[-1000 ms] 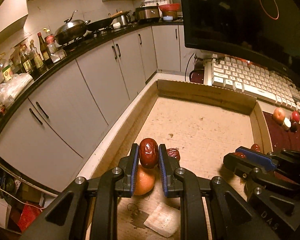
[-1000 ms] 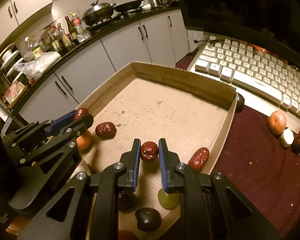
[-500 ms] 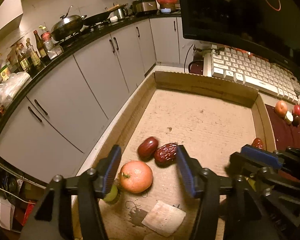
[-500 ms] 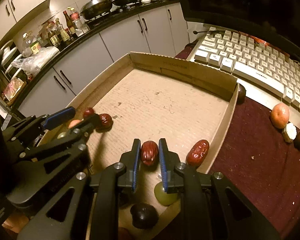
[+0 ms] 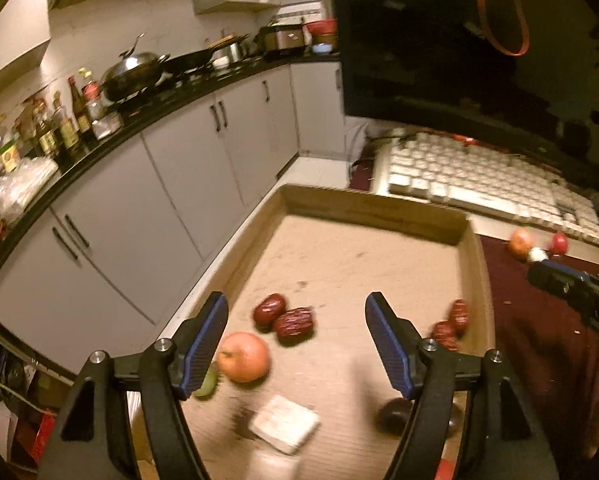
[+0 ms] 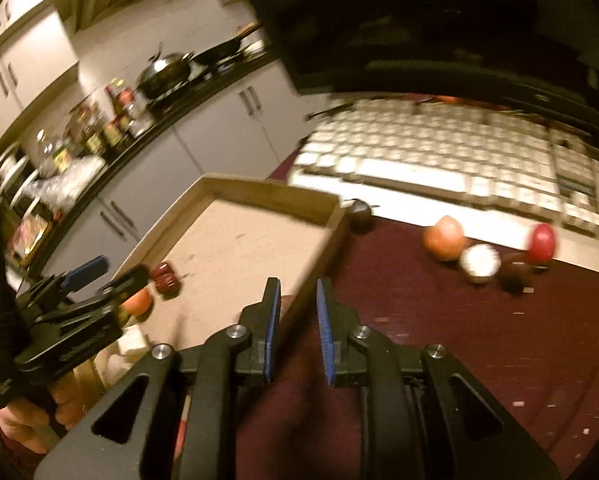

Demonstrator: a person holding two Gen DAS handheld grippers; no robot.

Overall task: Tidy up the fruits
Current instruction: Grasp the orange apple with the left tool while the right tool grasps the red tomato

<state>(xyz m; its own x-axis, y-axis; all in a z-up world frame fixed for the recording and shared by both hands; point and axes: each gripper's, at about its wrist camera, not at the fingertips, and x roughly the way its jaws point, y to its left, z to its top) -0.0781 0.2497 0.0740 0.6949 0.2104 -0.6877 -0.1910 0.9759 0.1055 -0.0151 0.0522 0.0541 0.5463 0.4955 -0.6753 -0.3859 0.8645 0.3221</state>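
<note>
Left gripper (image 5: 296,298), over the near left part of the cardboard box (image 5: 371,208): its jaws stand wide apart, have just been opening, and grip nothing. On the box floor below and between the blue pads (image 5: 203,344) lie a smooth red date (image 5: 269,311) and a wrinkled red date (image 5: 295,325), touching each other; just nearer is an orange round fruit (image 5: 244,356), with a green grape (image 5: 207,382) partly hidden behind the left finger. A scrap of white paper (image 5: 284,424) lies nearest the camera, and a dark fruit (image 5: 395,410) sits beside the right finger. A pair of red dates (image 5: 451,324) rests against the right wall of the box. Right gripper (image 6: 298,282), over the right wall of the box and the maroon cloth (image 6: 439,340): its jaws are drawn close together and nothing shows between them, though the view is blurred. On the cloth, near the white keyboard (image 6: 439,152), stand an orange fruit (image 6: 444,238), a white round piece (image 6: 479,262), a small dark fruit (image 6: 513,276) and a red fruit (image 6: 542,242), clustered together. A dark round fruit (image 6: 359,212) sits just outside the far right corner of the box. A hand (image 6: 27,416) grips the handle of the left gripper at the near left
</note>
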